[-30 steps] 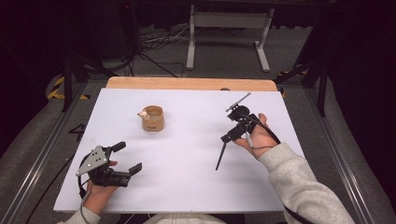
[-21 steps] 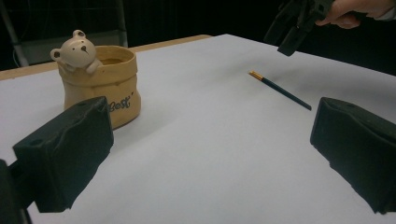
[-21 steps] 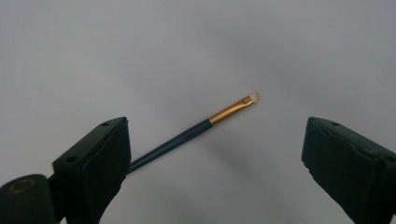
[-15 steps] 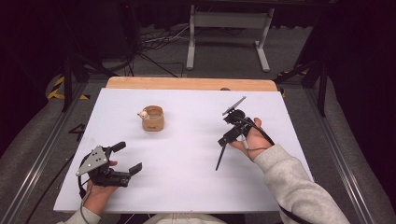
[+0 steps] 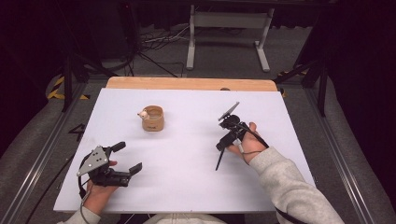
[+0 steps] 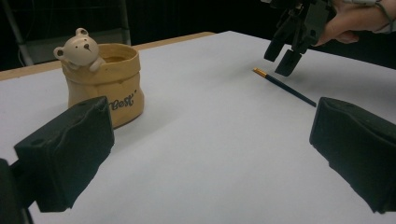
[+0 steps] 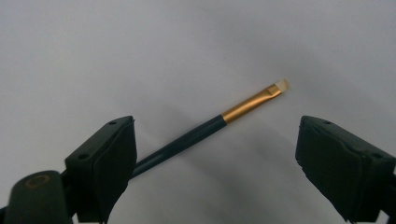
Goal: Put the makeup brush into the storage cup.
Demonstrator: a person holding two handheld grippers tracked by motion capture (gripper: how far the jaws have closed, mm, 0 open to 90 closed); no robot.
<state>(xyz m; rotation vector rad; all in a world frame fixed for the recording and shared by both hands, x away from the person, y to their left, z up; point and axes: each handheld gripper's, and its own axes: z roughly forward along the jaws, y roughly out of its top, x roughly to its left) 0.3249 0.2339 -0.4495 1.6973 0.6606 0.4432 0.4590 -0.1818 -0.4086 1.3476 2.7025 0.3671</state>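
Paintbrush [image 7: 205,128] flat on the white table [image 5: 187,186], right of centre, gold collar and pale bristles between the wide-open jaws of the right gripper [image 7: 215,158], untouched by either pad. Jaws just closing a little, nothing gripped. Toward the far left, a tan bear pot [image 6: 102,79]. Near the front left edge, left gripper [image 5: 123,158], jaws wide apart and empty, low over the table.

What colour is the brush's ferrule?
Gold, between the dark blue-black handle and pale bristles of the brush; the right gripper view shows it best.
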